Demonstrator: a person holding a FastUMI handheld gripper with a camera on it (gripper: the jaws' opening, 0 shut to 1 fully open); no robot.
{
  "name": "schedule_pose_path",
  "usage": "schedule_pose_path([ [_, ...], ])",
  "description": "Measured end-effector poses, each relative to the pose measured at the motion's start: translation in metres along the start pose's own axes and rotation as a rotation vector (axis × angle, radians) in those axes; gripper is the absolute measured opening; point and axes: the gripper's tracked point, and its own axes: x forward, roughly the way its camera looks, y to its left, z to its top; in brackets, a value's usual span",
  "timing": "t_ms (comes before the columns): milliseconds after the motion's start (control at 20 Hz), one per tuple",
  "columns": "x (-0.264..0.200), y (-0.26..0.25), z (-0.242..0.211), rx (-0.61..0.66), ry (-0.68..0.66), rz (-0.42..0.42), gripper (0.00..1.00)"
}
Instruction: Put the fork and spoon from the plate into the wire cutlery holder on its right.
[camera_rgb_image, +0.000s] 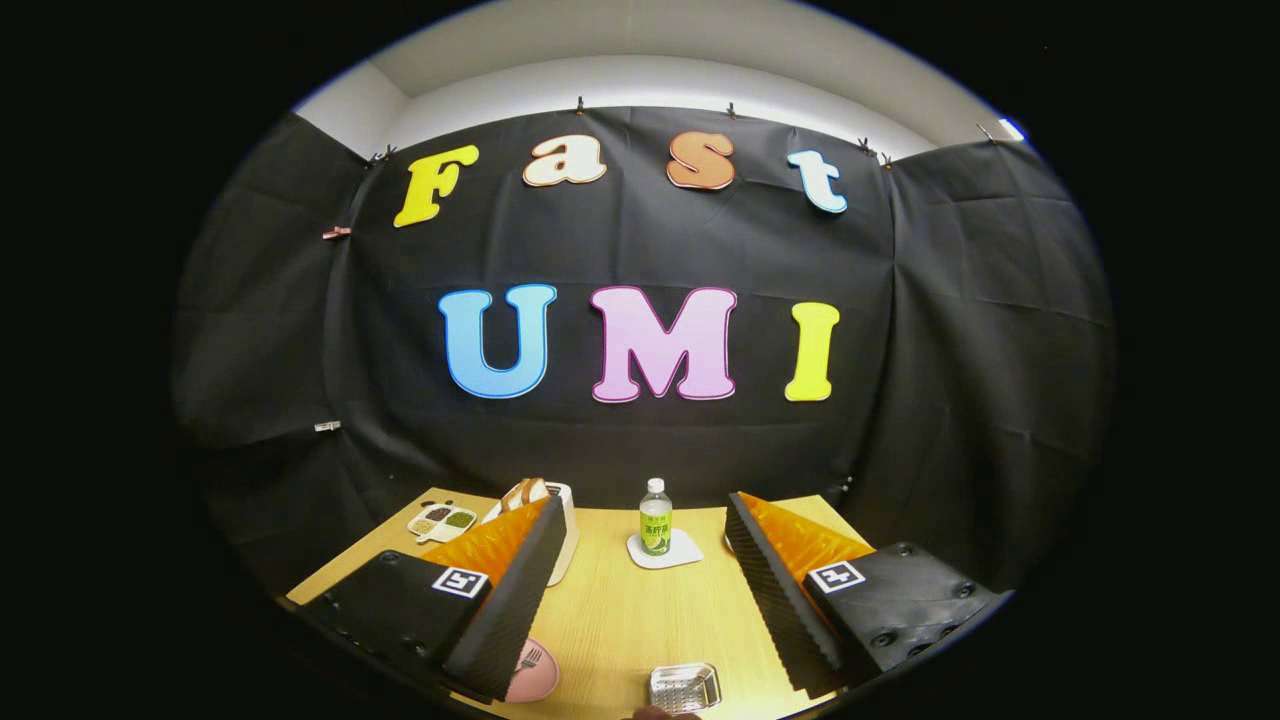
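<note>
Lighting and image quality: even, bright overhead light; sharp focus.
Strong fisheye bending toward the rim; wooden table (640, 610) evenly lit, faint sheen; black cloth wall (960, 330) absorbs light, soft creases visible.

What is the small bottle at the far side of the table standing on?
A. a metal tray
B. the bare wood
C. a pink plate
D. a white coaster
D: the bottle stands upright on a white coaster, beyond the open tool, whose fingers hold nothing.
</note>
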Motion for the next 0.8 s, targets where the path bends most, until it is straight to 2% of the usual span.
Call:
schedule_pose_path([
  [600, 0.0, 0.017, -0.018, 0.012, 0.034, -0.02, 1.0],
  [800, 0.008, 0.026, -0.036, 0.037, 0.094, -0.012, 1.0],
])
